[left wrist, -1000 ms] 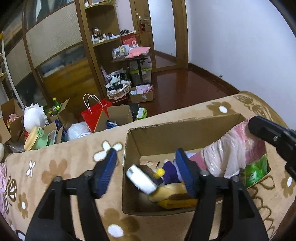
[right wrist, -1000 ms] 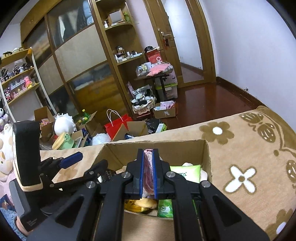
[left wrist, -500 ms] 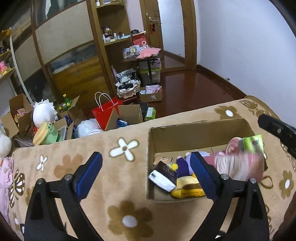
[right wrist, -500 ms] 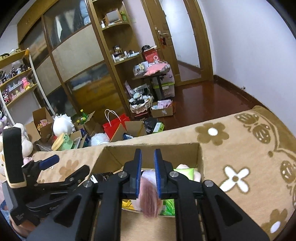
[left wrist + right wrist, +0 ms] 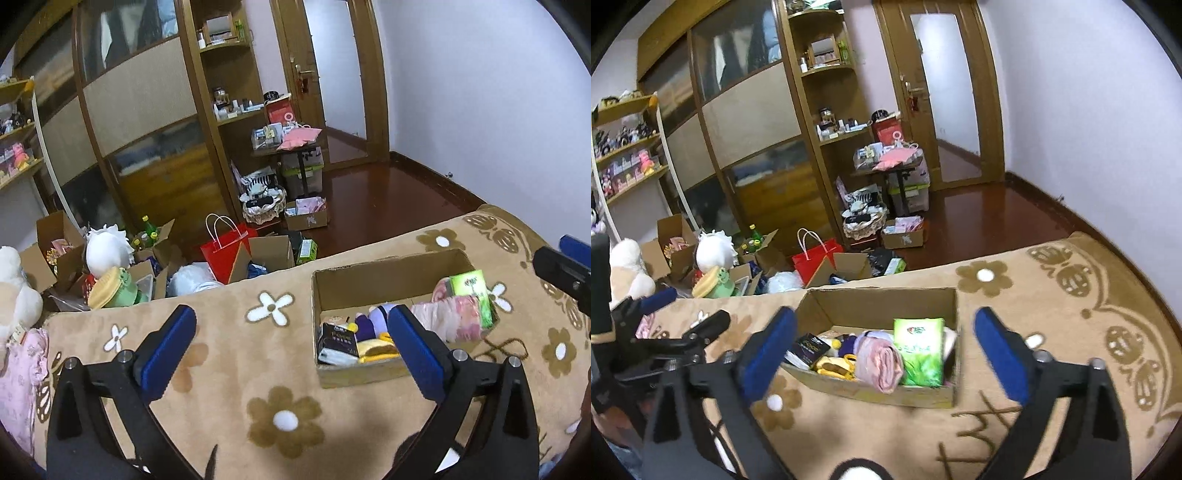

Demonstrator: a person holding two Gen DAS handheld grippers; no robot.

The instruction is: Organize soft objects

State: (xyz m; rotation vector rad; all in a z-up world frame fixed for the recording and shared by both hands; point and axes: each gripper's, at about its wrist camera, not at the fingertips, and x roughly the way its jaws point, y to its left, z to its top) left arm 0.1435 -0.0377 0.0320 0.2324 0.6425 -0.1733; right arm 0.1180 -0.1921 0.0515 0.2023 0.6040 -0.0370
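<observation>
Cardboard box (image 5: pixel 879 306) is sitting on a tan blanket (image 5: pixel 229 354) with a flower pattern, and the soft things are lying inside it: a pink rolled bundle (image 5: pixel 881 363) in clear wrap is resting in the middle, touching a green tissue pack (image 5: pixel 918 350) that is leaning upright to its right, while a yellow plush (image 5: pixel 834 365), a purple plush (image 5: pixel 369 323) and a black packet (image 5: pixel 809 347) are crowding the box's left end. The right gripper (image 5: pixel 882 350) is hovering above the box, its jaws spreading wide and gripping nothing. The left gripper (image 5: pixel 291 347) is hanging over the blanket at the box's left side, its jaws also opening wide and holding nothing, its right finger (image 5: pixel 413 347) overlapping the box in view.
</observation>
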